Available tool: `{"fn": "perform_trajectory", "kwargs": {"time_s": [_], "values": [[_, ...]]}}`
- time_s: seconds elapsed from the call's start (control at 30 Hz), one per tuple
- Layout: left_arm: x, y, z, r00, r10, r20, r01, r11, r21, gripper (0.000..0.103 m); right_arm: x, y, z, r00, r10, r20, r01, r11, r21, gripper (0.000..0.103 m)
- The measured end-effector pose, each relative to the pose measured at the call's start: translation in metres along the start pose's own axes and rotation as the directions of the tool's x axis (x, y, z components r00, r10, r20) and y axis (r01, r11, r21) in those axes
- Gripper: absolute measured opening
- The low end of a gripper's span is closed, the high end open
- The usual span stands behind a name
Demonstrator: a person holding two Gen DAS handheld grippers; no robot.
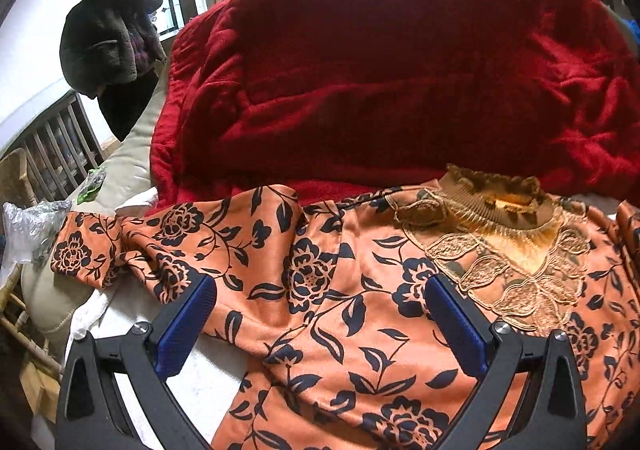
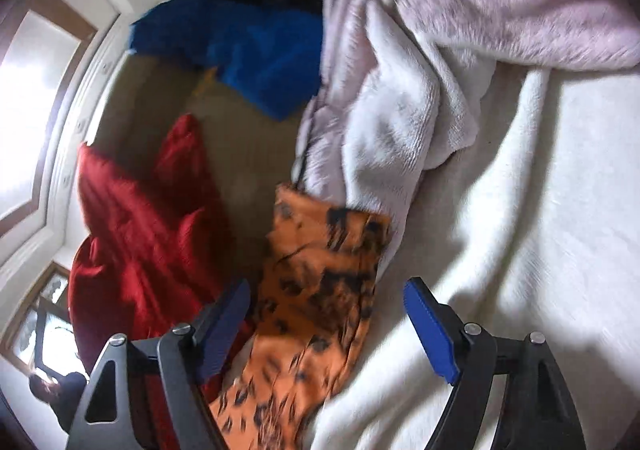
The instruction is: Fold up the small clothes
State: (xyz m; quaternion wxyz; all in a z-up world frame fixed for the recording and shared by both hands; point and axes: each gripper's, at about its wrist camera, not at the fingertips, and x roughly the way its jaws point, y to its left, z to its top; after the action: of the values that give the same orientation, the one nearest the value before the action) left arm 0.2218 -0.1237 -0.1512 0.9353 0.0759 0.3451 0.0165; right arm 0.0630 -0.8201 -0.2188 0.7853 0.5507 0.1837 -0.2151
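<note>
The orange floral top point(image 1: 360, 290) lies spread on the white bedding point(image 2: 520, 250), with the red blanket point(image 1: 380, 69) at twelve o'clock. Our left gripper point(image 1: 320, 314) hangs over it, jaws released and empty. Our right gripper point(image 2: 328, 326) is spread too, clear of the sleeve point(image 2: 320, 270) between its fingers.

There is one orange blouse point(image 1: 360, 290) with black flowers, and one lace collar point(image 1: 492, 209) on it. One red blanket point(image 1: 380, 69) lies behind it. One blue cloth point(image 2: 248, 45), one pink fleece point(image 2: 480, 1) and one white blanket point(image 2: 540, 230) are there. One person point(image 1: 116, 49) stands. Each tool has two blue pads point(image 1: 188, 326).
</note>
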Motion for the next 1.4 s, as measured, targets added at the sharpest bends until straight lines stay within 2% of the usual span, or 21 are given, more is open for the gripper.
{"fn": "perform_trajectory", "kwargs": {"time_s": [0.07, 0.1, 0.13, 0.2, 0.3, 0.4, 0.5, 0.63, 0.73, 0.8, 0.9, 0.97, 1.03, 1.1, 1.13, 1.17, 1.23, 1.3, 1.33, 1.37, 1.4], "values": [[0.004, -0.005, -0.001, 1.000, 0.005, -0.009, -0.005, 1.000, 0.014, 0.103, 0.024, -0.002, 0.004, 0.999, -0.034, -0.031, 0.034, 0.999, 0.010, 0.074], [0.006, -0.007, 0.000, 1.000, 0.002, -0.012, -0.002, 1.000, 0.019, 0.103, 0.030, -0.003, 0.005, 0.999, -0.034, -0.040, 0.035, 0.999, 0.010, 0.066], [0.006, -0.009, -0.001, 1.000, 0.001, -0.014, -0.001, 1.000, 0.026, 0.103, 0.038, -0.001, 0.004, 0.998, -0.044, -0.054, 0.045, 0.999, 0.008, 0.050], [0.005, -0.012, -0.001, 1.000, 0.002, -0.017, -0.001, 0.999, 0.041, 0.103, 0.042, 0.003, -0.001, 0.995, -0.082, -0.061, 0.083, 0.997, 0.006, 0.039], [-0.001, -0.009, -0.001, 1.000, -0.010, -0.009, 0.010, 0.999, 0.036, 0.103, 0.028, 0.018, -0.008, 0.994, -0.100, -0.036, 0.099, 0.995, -0.024, 0.013], [-0.012, 0.004, 0.001, 1.000, -0.024, 0.006, 0.024, 1.000, 0.014, 0.103, 0.001, 0.043, -0.015, 0.998, -0.057, 0.011, 0.057, 0.996, -0.069, 0.007], [-0.023, 0.026, 0.004, 0.999, -0.020, 0.032, 0.021, 1.000, -0.023, 0.103, -0.032, 0.081, -0.028, 0.997, 0.070, 0.031, -0.066, 0.992, -0.105, 0.007], [-0.033, 0.070, 0.008, 0.999, 0.005, 0.049, 0.001, 0.994, -0.109, 0.103, -0.065, 0.149, -0.065, 0.984, 0.177, 0.010, -0.171, 0.961, -0.218, 0.007], [-0.038, 0.110, 0.007, 0.997, 0.055, 0.050, -0.046, 0.983, -0.177, 0.103, -0.074, 0.212, -0.117, 0.964, 0.254, -0.073, -0.264, 0.919, -0.293, 0.007], [-0.039, 0.142, 0.005, 0.993, 0.113, 0.040, -0.102, 0.969, -0.227, 0.103, -0.071, 0.259, -0.174, 0.943, 0.297, -0.150, -0.332, 0.874, -0.354, 0.007], [-0.037, 0.189, 0.000, 0.984, 0.178, 0.013, -0.165, 0.936, -0.310, 0.103, -0.049, 0.313, -0.255, 0.890, 0.358, -0.281, -0.444, 0.817, -0.367, 0.007], [-0.034, 0.218, -0.005, 0.977, 0.213, -0.016, -0.203, 0.905, -0.374, 0.103, -0.025, 0.342, -0.315, 0.862, 0.358, -0.359, -0.486, 0.787, -0.381, 0.007], [-0.031, 0.238, -0.010, 0.972, 0.230, -0.043, -0.227, 0.877, -0.424, 0.103, 0.000, 0.357, -0.377, 0.843, 0.321, -0.432, -0.500, 0.764, -0.408, 0.007], [-0.027, 0.258, -0.015, 0.963, 0.258, -0.084, -0.266, 0.840, -0.473, 0.103, 0.035, 0.359, -0.451, 0.834, 0.217, -0.508, -0.471, 0.760, -0.447, 0.010], [-0.025, 0.262, -0.016, 0.961, 0.260, -0.098, -0.274, 0.827, -0.491, 0.103, 0.046, 0.358, -0.476, 0.833, 0.167, -0.527, -0.453, 0.752, -0.479, 0.011], [-0.024, 0.266, -0.018, 0.961, 0.256, -0.108, -0.275, 0.817, -0.508, 0.103, 0.066, 0.354, -0.517, 0.836, 0.055, -0.546, -0.410, 0.725, -0.554, 0.012], [-0.020, 0.266, -0.020, 0.961, 0.246, -0.126, -0.275, 0.806, -0.525, 0.103, 0.090, 0.338, -0.570, 0.825, -0.075, -0.560, -0.385, 0.650, -0.655, 0.012], [-0.019, 0.258, -0.019, 0.962, 0.241, -0.131, -0.274, 0.826, -0.493, 0.103, 0.108, 0.322, -0.598, 0.810, -0.148, -0.568, -0.382, 0.603, -0.701, 0.012], [-0.018, 0.252, -0.017, 0.962, 0.241, -0.130, -0.274, 0.839, -0.470, 0.103, 0.111, 0.318, -0.602, 0.801, -0.166, -0.575, -0.384, 0.595, -0.706, 0.012], [-0.016, 0.245, -0.015, 0.961, 0.246, -0.129, -0.277, 0.856, -0.437, 0.103, 0.116, 0.311, -0.605, 0.787, -0.181, -0.589, -0.394, 0.588, -0.706, 0.012], [-0.016, 0.238, -0.014, 0.960, 0.251, -0.128, -0.281, 0.868, -0.409, 0.103, 0.119, 0.305, -0.603, 0.761, -0.169, -0.626, -0.430, 0.591, -0.682, 0.012]]}}
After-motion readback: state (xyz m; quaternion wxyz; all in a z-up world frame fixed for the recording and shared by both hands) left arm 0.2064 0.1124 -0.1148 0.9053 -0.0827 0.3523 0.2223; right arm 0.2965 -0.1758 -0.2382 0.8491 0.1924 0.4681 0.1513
